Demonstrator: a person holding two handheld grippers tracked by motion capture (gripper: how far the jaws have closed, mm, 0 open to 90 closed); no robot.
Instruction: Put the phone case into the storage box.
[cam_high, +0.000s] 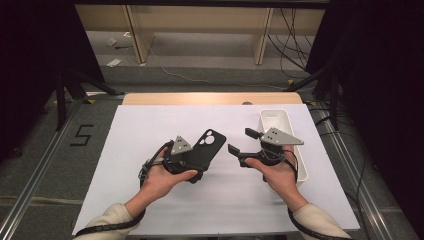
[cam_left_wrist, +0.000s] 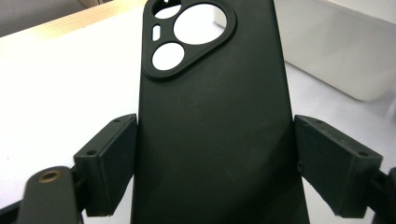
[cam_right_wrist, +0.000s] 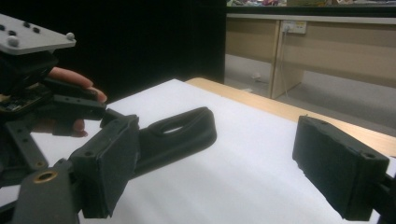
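High view. A white sheet (cam_high: 150, 145) covers the table, with a white tray (cam_high: 276, 120) at its right edge. The left gripper (cam_high: 197, 157) holds a black phone case (cam_high: 206, 147) lifted above the sheet near its middle, the camera cut-out end pointing away from the person and toward the right. The right gripper (cam_high: 242, 142) hovers just to the right of the case and in front of the tray, its jaws spread wide with nothing between them — case and right gripper stand apart.

Left gripper view. The phone case (cam_left_wrist: 210, 140) stands between the two black jaws, its long edges pressed by both pads; the jaws are set wide, closed on the width of the case. The tray (cam_left_wrist: 336, 46) lies beyond, at upper right.

Right gripper view. The right gripper (cam_right_wrist: 219, 163) has widely parted jaws — empty. Farther off, the left gripper (cam_right_wrist: 51, 107) carries the phone case (cam_right_wrist: 180, 135), seen edge-on above the sheet (cam_right_wrist: 224, 186).
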